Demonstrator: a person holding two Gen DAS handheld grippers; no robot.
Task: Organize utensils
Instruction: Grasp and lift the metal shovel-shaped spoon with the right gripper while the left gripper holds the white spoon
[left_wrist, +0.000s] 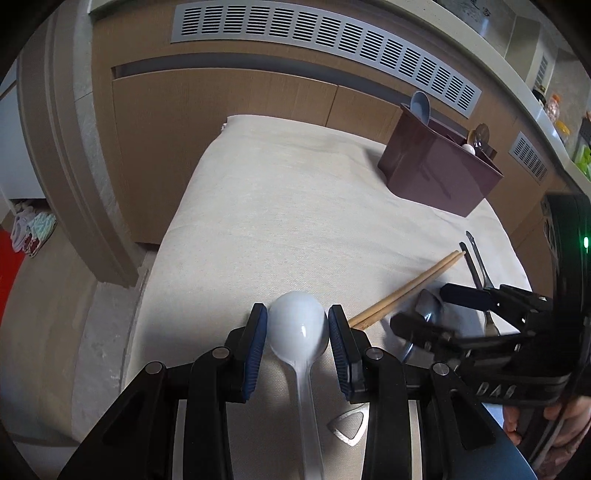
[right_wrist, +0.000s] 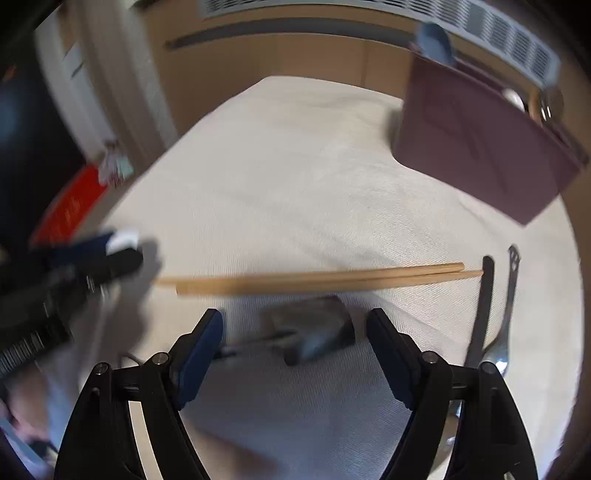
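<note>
While the left gripper (left_wrist: 297, 325) has its fingers closed on the bowl of a white plastic spoon (left_wrist: 298, 328), whose clear handle runs back between them, the right gripper (right_wrist: 295, 354) hangs with fingers spread wide over a blurred grey spoon (right_wrist: 310, 328) lying on the cloth-covered desk (left_wrist: 277, 221), touching nothing. Just beyond lies a pair of wooden chopsticks (right_wrist: 314, 278), with two metal utensils (right_wrist: 495, 314) to the right. A dark red utensil box (left_wrist: 439, 173) stands far right, already holding a few pieces.
</note>
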